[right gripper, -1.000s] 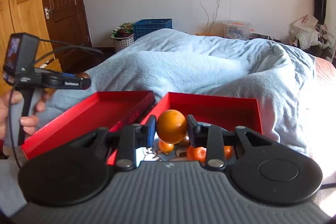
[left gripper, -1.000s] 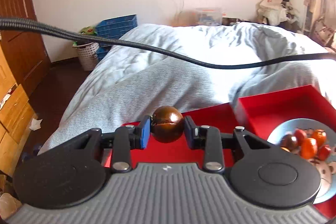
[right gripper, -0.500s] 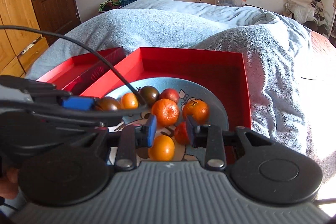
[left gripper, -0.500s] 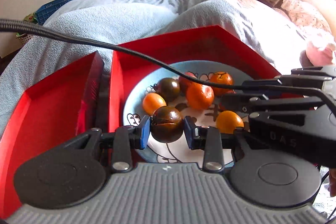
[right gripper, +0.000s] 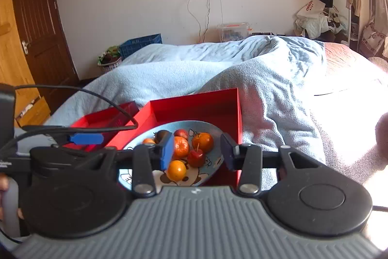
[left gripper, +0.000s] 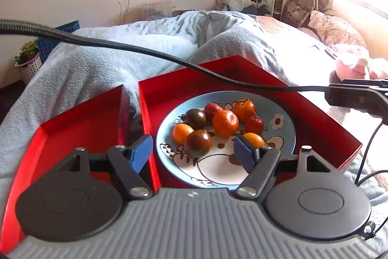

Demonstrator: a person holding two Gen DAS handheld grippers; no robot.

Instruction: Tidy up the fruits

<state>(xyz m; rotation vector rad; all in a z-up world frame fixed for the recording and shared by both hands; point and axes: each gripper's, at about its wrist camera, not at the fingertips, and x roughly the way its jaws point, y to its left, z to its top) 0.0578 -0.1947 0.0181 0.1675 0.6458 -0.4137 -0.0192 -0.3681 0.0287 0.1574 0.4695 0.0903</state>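
**A:** Left wrist view first: how do the fingers stand?

**B:** The left gripper [left gripper: 194,153] is spread wide, its blue pads [left gripper: 141,152] far apart and gripping nothing. A dark tomato [left gripper: 198,143] lies between them in the picture, free of both pads, resting on the plate [left gripper: 278,137].

**A:** And the other hand's tool?

**B:** In the right wrist view the right gripper [right gripper: 197,152] is also released, holding nothing. Its fingers frame the fruit below in the centre of the frame; an orange tomato [right gripper: 177,169] sits low between them, untouched as far as I can tell.

**A:** Where is the fruit overall?

**B:** All clustered on the blue cartoon plate, which sits inside the right red tray [left gripper: 315,118]. Two mandarins [left gripper: 225,122] are near the middle, round with no clear long axis; one behind shows its stem upward. A small red fruit [left gripper: 254,124] points its stem up and slightly back.

**A:** The left side?

**B:** A second red tray [left gripper: 80,123] lies just beside the first, lower left, on the blue blanket [left gripper: 101,69].
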